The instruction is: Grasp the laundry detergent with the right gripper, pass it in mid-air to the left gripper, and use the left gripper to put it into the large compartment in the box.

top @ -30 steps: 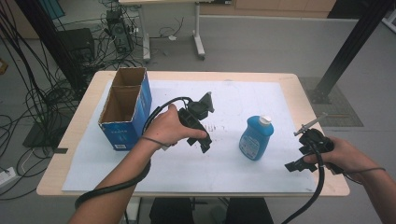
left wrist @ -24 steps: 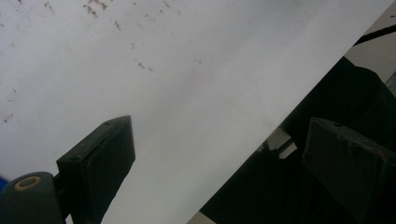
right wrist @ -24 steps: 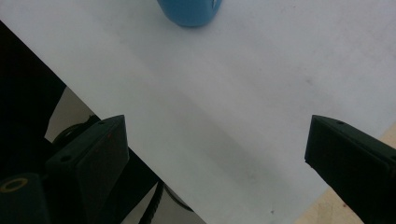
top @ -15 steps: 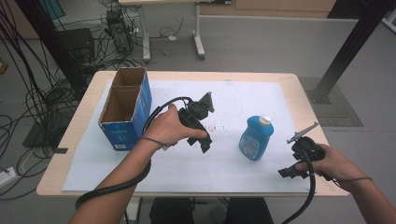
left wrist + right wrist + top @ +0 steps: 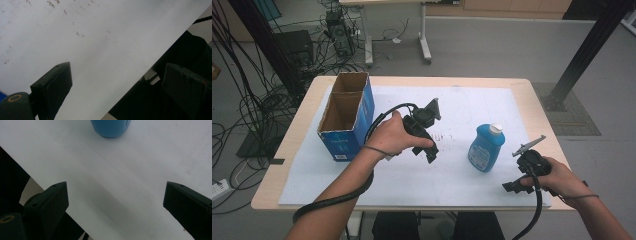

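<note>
A blue bottle with a white cap stands upright on the white sheet, right of centre. My left gripper hovers over the middle of the sheet, left of the bottle, pointing down. In the left gripper view its jaws are open with only the bare sheet between them. My right gripper sits low near the table's front right edge, in front of the bottle. Its jaws are open and empty, and the bottle's base lies ahead of them.
An open-topped blue cardboard box with two compartments stands at the sheet's left side. The wooden table's edge frames the sheet. Desk legs, cables and a black post stand on the floor beyond.
My right hand has come down and slid left along the front edge of the table. The left hand, bottle and box have stayed put.
</note>
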Motion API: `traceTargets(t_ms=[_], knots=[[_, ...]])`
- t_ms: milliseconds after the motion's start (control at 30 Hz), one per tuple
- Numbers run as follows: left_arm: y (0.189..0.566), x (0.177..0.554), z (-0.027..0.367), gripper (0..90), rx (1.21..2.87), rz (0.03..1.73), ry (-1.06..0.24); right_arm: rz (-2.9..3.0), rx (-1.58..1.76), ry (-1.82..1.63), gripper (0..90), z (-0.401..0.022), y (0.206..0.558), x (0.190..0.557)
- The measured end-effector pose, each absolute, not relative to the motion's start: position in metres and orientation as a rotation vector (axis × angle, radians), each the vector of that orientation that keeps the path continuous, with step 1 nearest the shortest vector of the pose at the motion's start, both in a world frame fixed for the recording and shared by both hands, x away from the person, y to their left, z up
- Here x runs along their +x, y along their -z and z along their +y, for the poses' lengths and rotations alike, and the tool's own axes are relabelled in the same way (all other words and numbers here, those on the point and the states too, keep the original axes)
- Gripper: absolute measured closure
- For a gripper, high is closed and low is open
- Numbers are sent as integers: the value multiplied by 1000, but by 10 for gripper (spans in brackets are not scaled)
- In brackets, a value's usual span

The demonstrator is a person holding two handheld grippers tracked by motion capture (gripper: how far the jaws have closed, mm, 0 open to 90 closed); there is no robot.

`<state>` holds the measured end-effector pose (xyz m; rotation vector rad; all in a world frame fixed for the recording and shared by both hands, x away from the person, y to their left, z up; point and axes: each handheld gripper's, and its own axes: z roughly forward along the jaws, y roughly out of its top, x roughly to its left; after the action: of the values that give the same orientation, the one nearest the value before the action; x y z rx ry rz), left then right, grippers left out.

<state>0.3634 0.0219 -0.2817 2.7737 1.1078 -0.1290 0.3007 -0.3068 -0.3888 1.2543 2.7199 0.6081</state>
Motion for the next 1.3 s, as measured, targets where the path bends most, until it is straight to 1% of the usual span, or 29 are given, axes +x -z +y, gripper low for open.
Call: traceTargets(t_ms=[267, 700, 1300], knots=[[283, 363, 22, 93, 2780, 1107, 130, 2718, 1243, -624, 59, -300, 398, 301], [283, 364, 21, 93, 2783, 1109, 127, 2726, 1220, -652, 58, -286, 400, 304], [281, 365, 20, 93, 2776, 1106, 124, 2678, 1189, -762, 56, -283, 409, 305]])
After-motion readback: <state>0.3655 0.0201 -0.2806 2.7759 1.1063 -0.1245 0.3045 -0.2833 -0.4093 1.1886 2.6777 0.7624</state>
